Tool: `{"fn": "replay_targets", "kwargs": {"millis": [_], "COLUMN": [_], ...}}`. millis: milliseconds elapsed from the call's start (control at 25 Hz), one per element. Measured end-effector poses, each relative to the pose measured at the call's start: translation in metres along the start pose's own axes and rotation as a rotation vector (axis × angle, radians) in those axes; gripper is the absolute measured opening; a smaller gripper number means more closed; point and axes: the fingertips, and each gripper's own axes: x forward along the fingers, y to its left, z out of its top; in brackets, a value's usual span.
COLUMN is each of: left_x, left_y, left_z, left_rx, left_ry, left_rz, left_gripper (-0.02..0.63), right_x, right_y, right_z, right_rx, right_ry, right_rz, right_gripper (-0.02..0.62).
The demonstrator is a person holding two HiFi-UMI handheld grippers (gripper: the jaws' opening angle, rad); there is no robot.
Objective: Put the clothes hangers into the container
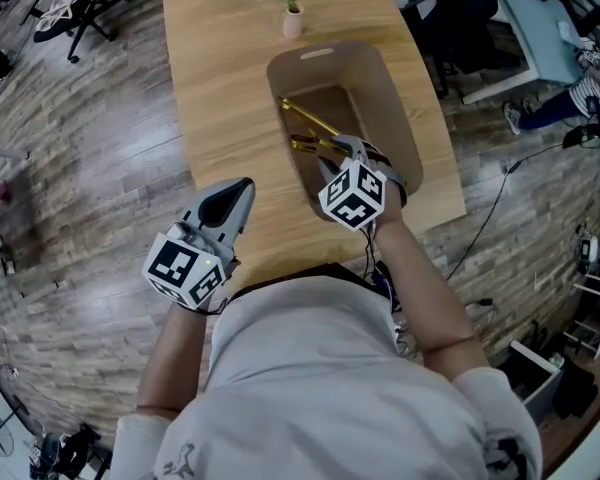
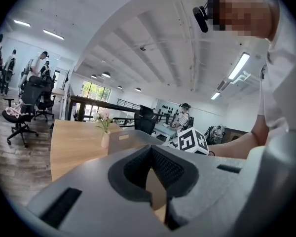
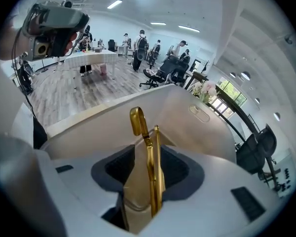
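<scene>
A beige container stands on the wooden table. Gold clothes hangers lie inside it. My right gripper reaches down into the container from its near end. In the right gripper view a gold hanger stands upright between the jaws of the right gripper, which are apart, with bare container wall showing beside it. My left gripper hovers over the table's near edge, left of the container. Its tips meet and it holds nothing.
A small pink vase with flowers stands just beyond the container's far end. Wood floor surrounds the table, with office chairs at the far left and desks, cables and a seated person at the right.
</scene>
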Motion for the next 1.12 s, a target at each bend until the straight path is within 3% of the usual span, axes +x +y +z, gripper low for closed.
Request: {"fn": "replay_targets", "kwargs": {"millis": [680, 1120], "left_x": [-0.059, -0.089], "left_y": [-0.050, -0.078], "left_z": [0.017, 0.009], "left_rx": [0.095, 0.147], "left_ry": [-0.046, -0.062], "left_rz": [-0.126, -0.177], "left_gripper": [0.006, 0.006], "right_x": [-0.116, -0.193], "right_y": [0.030, 0.069], "right_z": [0.022, 0.029], "right_rx": [0.153, 0.312], "right_ry": [-0.147, -0.340], "right_rz": [-0.163, -0.227], "right_gripper": [0.160, 0.112]}}
